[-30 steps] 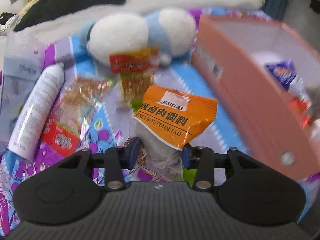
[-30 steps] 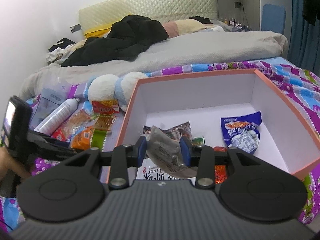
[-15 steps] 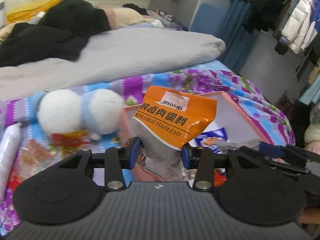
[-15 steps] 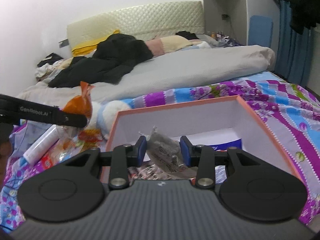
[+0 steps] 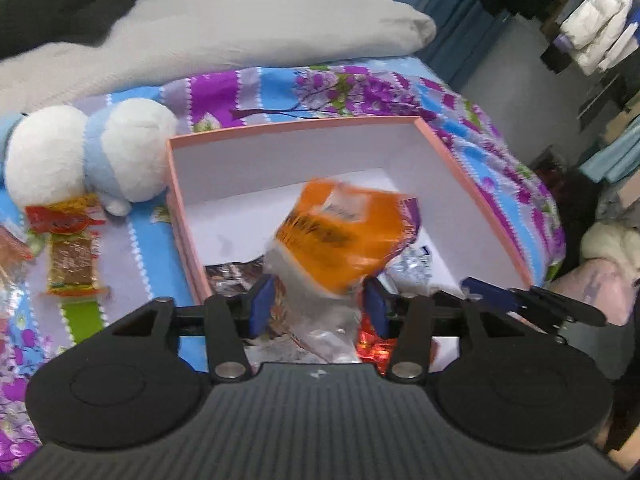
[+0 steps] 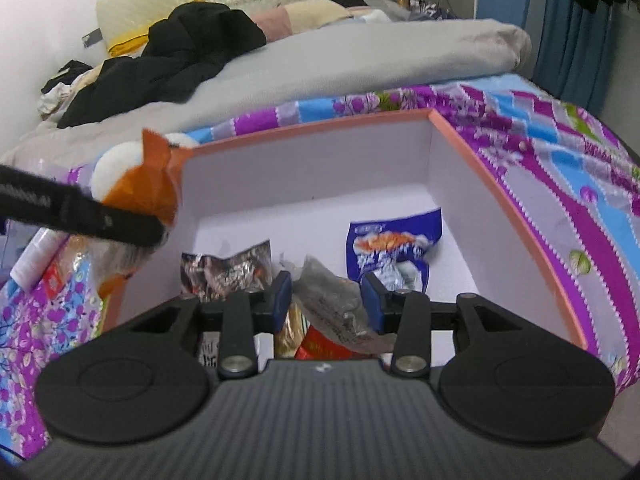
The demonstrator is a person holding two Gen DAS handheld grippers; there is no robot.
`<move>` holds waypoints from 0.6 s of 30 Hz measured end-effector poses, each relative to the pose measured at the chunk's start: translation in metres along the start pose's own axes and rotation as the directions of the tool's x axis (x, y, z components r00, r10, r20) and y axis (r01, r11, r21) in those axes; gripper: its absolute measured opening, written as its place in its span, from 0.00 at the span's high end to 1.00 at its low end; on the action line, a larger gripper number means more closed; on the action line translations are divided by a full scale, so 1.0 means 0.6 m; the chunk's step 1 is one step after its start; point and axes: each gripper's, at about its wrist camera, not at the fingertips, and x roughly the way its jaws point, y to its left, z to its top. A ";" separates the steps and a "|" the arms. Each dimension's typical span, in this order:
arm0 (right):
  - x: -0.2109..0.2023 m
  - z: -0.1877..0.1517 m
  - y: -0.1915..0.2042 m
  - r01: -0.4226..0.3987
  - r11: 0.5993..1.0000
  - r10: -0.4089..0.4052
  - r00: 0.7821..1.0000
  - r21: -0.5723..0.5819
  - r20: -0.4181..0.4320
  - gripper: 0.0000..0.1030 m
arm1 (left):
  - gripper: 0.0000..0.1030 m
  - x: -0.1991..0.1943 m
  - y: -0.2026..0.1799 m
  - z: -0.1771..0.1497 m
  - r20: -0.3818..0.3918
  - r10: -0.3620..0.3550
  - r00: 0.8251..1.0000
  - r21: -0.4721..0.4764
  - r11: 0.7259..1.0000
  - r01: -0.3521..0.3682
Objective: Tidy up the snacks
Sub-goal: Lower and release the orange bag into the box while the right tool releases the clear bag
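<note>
My left gripper (image 5: 316,306) holds an orange seasoning packet (image 5: 340,240) over the near left part of the pink box (image 5: 292,124); the packet is blurred and its jaws look wider than before. In the right wrist view the same packet (image 6: 144,188) and left gripper (image 6: 80,216) hang at the box's left wall. My right gripper (image 6: 326,294) is shut on a grey crumpled packet (image 6: 336,304) above the box's near side. Inside the box (image 6: 312,128) lie a blue snack bag (image 6: 394,248) and a silvery packet (image 6: 228,268).
A white and blue plush toy (image 5: 84,156) lies left of the box on the purple floral sheet (image 5: 360,84). Loose snack packets (image 5: 72,256) lie below the toy. A grey duvet (image 6: 360,64) and black clothes (image 6: 180,60) fill the bed behind.
My left gripper has carried the orange packet from the sheet to over the box and tilted down; its jaws have widened. My right gripper has stayed over the box with the grey packet.
</note>
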 end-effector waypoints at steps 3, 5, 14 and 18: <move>-0.003 -0.002 0.000 -0.004 1.000 0.004 1.000 -0.001 0.002 0.38 | 0.26 -0.006 0.002 0.001 0.024 -0.006 1.000 0.003 1.000 0.006; -0.013 -0.001 0.003 -0.004 1.000 0.005 1.000 -0.013 0.025 0.37 | 0.26 -0.020 0.005 0.001 0.053 -0.010 0.999 -0.003 1.000 0.010; -0.080 0.013 0.028 -0.047 0.998 0.052 0.987 -0.032 0.151 0.37 | 0.26 -0.115 0.004 -0.033 0.204 0.020 0.979 0.027 0.999 -0.026; -0.111 0.005 0.051 -0.067 0.996 0.078 0.975 -0.058 0.210 0.37 | 0.26 -0.157 0.017 -0.066 0.266 0.044 0.963 0.028 0.998 -0.054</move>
